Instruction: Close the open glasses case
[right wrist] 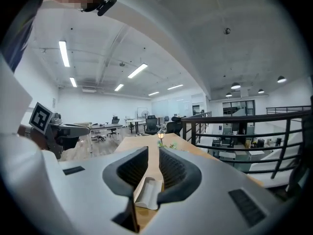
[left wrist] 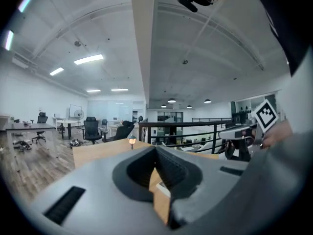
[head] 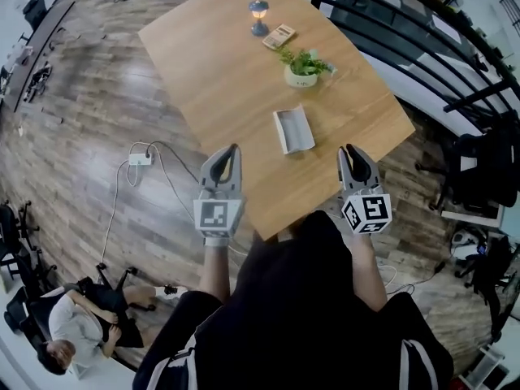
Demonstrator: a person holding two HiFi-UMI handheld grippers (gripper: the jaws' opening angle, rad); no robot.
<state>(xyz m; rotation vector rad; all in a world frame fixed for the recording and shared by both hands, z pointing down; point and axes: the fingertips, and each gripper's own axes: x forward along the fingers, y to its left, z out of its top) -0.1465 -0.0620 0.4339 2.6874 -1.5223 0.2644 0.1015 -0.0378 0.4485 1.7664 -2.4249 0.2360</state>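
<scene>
The open glasses case [head: 292,130], a pale grey tray with its lid laid back, lies on the wooden table [head: 219,63] near the near edge. My left gripper [head: 233,148] hovers at the table's near edge, left of the case, with its fingertips together and nothing held. My right gripper [head: 348,149] hangs to the right of the case, its jaws a narrow slit apart and empty. In the right gripper view the case [right wrist: 148,192] shows through the gap of the right gripper [right wrist: 153,151], still ahead of the tips. In the left gripper view, a white sliver of the case [left wrist: 163,187] shows below the left gripper [left wrist: 155,151].
Further back on the table stand a small lamp [head: 258,16], a potted plant [head: 302,67] and a flat box [head: 279,36]. A black railing [head: 422,39] runs along the right. A power strip [head: 140,159] with cables lies on the floor, and a person [head: 73,323] sits bottom left.
</scene>
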